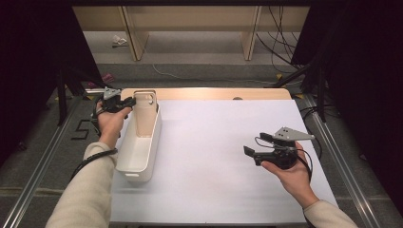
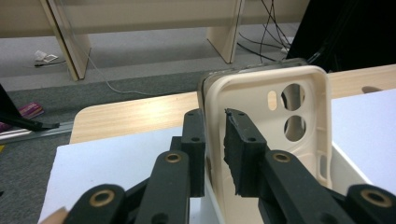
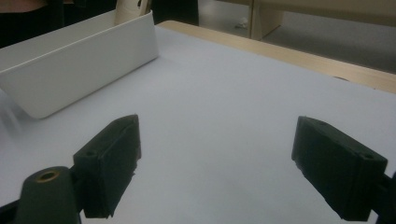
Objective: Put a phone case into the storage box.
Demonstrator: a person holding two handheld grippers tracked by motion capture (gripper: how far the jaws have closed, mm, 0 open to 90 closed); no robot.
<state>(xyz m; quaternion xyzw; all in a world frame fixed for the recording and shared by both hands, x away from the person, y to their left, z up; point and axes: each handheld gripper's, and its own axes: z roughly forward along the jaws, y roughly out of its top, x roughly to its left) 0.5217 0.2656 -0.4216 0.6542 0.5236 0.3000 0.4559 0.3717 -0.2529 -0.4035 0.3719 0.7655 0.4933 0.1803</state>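
- At the far left corner of the white table (image 1: 223,156), the left gripper (image 1: 115,103) has its jaws clamped on the edge of a beige phone case (image 1: 144,116), one black pad on each face of the case's side wall.
- The phone case stands upright at the far end of a long white bin (image 1: 138,156); its lower end seems to sit inside the bin, though the jaws hide the bottom in the left gripper view.
- Two round camera cutouts and a small slot show near the case's upper end, with its hollow inner side facing the camera.
- The bin lies along the table's left edge, lengthwise away from the person.
- The right gripper (image 1: 253,151) hovers over the right part of the table, well apart from the bin, its jaws spread wide with nothing between them.
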